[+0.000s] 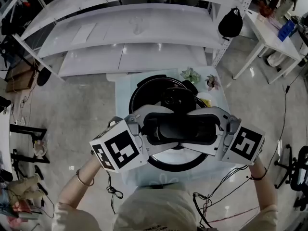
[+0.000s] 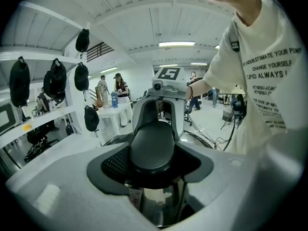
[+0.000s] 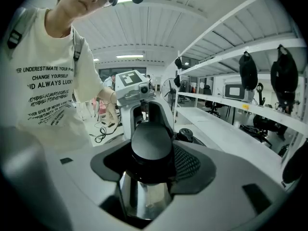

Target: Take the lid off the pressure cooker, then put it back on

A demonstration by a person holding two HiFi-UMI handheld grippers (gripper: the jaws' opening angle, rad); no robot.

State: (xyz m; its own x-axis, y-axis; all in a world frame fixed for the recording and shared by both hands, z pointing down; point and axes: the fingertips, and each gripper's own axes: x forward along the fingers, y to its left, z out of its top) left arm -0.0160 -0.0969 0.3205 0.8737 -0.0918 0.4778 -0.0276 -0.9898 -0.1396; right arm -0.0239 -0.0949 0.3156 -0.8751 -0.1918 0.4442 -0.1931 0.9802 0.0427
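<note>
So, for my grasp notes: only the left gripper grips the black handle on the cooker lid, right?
No, both do. The left gripper and the right gripper grip the black handle from opposite ends, as the head view shows.

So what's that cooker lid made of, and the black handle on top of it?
The lid looks like polished metal, probably stainless steel: it is mirror-bright and throws back warped reflections. The handle looks like moulded black plastic with a smooth satin finish: it shows only soft highlights and no sharp reflections, though a coated part could look the same.
</note>
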